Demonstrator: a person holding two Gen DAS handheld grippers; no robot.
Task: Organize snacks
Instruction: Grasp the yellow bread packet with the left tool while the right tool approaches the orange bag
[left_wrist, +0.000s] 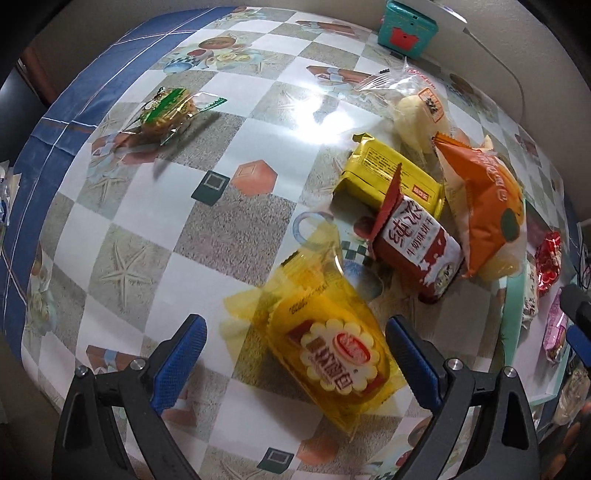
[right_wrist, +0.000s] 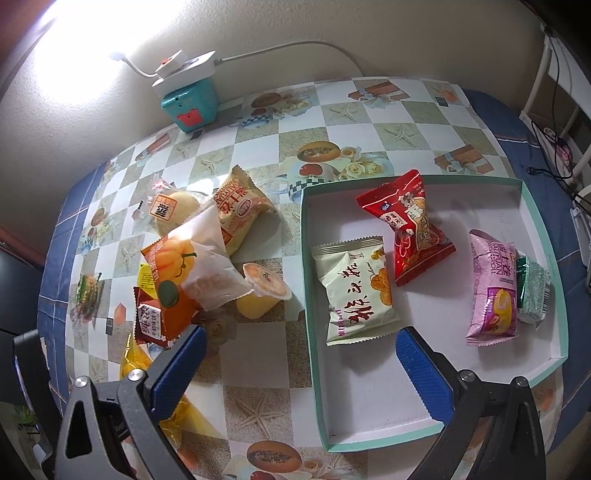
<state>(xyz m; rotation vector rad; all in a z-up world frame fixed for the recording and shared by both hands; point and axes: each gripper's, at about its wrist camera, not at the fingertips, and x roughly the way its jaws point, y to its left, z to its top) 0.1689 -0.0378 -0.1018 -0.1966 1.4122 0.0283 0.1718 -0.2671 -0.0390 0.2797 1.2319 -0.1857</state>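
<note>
Snacks are lying in two groups on the checkered table (right_wrist: 258, 373): some loose in a pile, some inside the shallow box (right_wrist: 314, 317) with the mint rim, which is sitting on the table's right side in the right wrist view. Inside the box, a cream packet (right_wrist: 356, 291) is lying near the left wall, a red packet (right_wrist: 406, 232) is resting just beside it toward the back, and a pink roll packet (right_wrist: 491, 288) is lying near the right wall with a small green packet (right_wrist: 532, 290) touching its far side. Left of the box, the pile is holding an orange pumpkin bag (left_wrist: 484, 206), a yellow block (left_wrist: 391, 177), a red-and-white biscuit pack (left_wrist: 417, 247), a bun in clear wrap (left_wrist: 417, 107), a tan cake packet (right_wrist: 240, 210) and a jelly cup (right_wrist: 264, 291), all overlapping or touching. A green-wrapped snack (left_wrist: 166, 112) is lying well apart from the pile, near the blue border. At the back by the wall, a teal device (right_wrist: 188, 103) is standing with a white power strip (right_wrist: 184, 70) on top. The left gripper (left_wrist: 295, 358) is hovering spread wide, its blue pads to either side of a yellow packet (left_wrist: 328, 354), not touching it. The right gripper (right_wrist: 301, 354) is also spread wide and holding nothing, straddling the box's left wall.
</note>
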